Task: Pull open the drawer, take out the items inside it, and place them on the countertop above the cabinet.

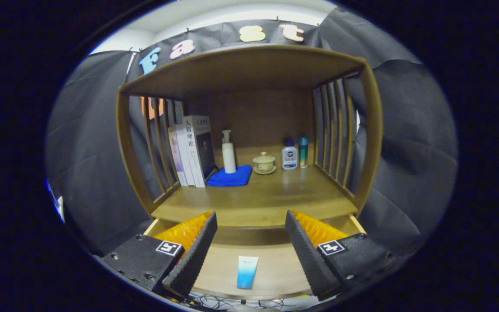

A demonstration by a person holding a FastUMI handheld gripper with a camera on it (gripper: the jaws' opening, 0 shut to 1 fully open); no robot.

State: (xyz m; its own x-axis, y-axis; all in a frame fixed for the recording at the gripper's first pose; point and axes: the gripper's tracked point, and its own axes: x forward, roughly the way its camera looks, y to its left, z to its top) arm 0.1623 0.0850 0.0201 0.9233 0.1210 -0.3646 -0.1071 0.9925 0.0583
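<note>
The wooden drawer (275, 271) is pulled out below the cabinet's countertop (258, 201). On the drawer's floor lies a small blue-and-white tube (247, 271), lengthwise, between my two fingers and a little below them. My gripper (249, 251) is open wide above the drawer, with nothing between its fingers. Both fingers hang over the drawer's left and right parts, just short of the countertop's front edge.
On the countertop, toward the back, stand several books (192, 149), a white pump bottle (228, 154) on a blue cloth (231, 177), a lidded cup on a saucer (264, 163), a small white bottle (289, 154) and a teal bottle (303, 151). Slatted side rails (334, 130) and a shelf roof enclose the space.
</note>
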